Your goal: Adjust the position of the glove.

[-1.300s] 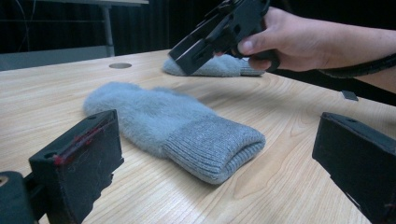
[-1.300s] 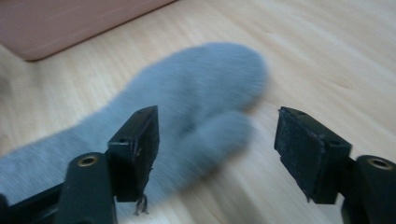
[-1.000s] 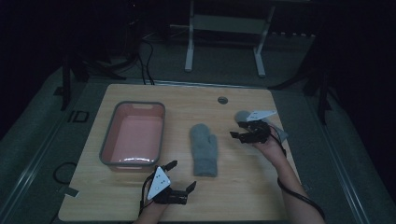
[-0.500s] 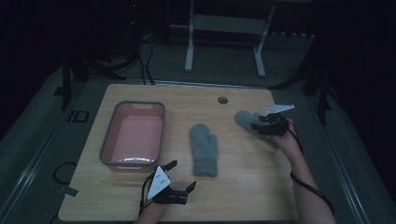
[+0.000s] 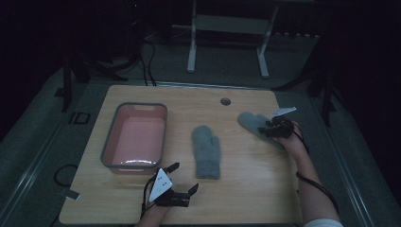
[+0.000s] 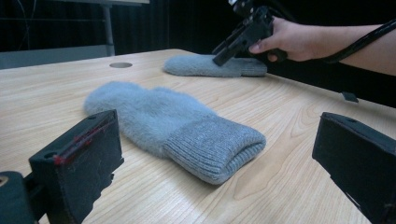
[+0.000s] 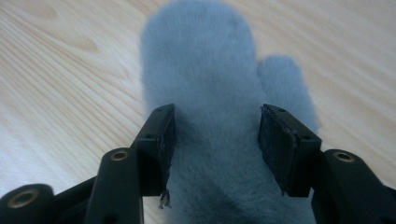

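You are positioning the right gripper (image 5: 275,128), fingers open astride the far mitten (image 5: 253,123) lying on the worktop (image 5: 246,189), while the left gripper (image 5: 177,194) is idling open; closing too shallow is risking pinching fluff only.

Bare table (image 5: 246,189) between the left gripper (image 5: 182,178) at the near edge and the middle mitten (image 5: 206,151); nothing blocks that path. Pink bin (image 5: 135,137) walls off the left side. Right gripper (image 5: 269,127) sits over the far mitten (image 5: 250,121), jaws apart, straddling it. Open wood between the two mittens.
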